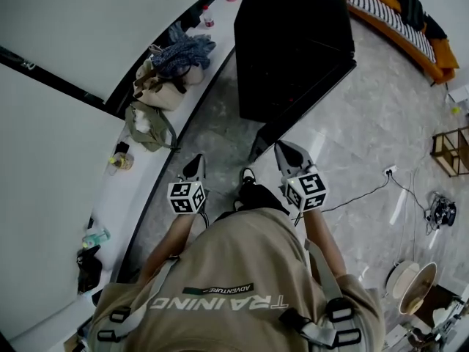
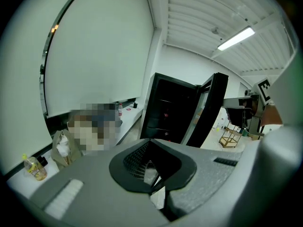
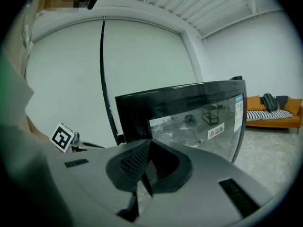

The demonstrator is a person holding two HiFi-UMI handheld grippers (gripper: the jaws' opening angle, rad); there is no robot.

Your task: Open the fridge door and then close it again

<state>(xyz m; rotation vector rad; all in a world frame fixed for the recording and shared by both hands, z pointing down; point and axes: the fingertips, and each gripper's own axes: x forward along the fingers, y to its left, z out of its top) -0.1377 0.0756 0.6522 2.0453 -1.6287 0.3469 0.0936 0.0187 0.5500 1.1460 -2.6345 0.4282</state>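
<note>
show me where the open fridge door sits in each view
Head view: fridge door upper centre, thin black edge angled out.
Left gripper view: door right of centre, edge-on.
Right gripper view: door's glass front fills the middle.
Shared landmark: dark seam in the white wall.

Black fridge (image 1: 293, 42) glossy, its door (image 3: 199, 122) front smooth and mirror-like, reflecting the room. Floor (image 1: 381, 116) polished, glossy, stone-look with grey veining. Left gripper (image 2: 151, 167) and right gripper (image 3: 144, 174) shells matt grey plastic, fine-grained; person's shirt (image 1: 242, 270) tan matt cloth.
</note>
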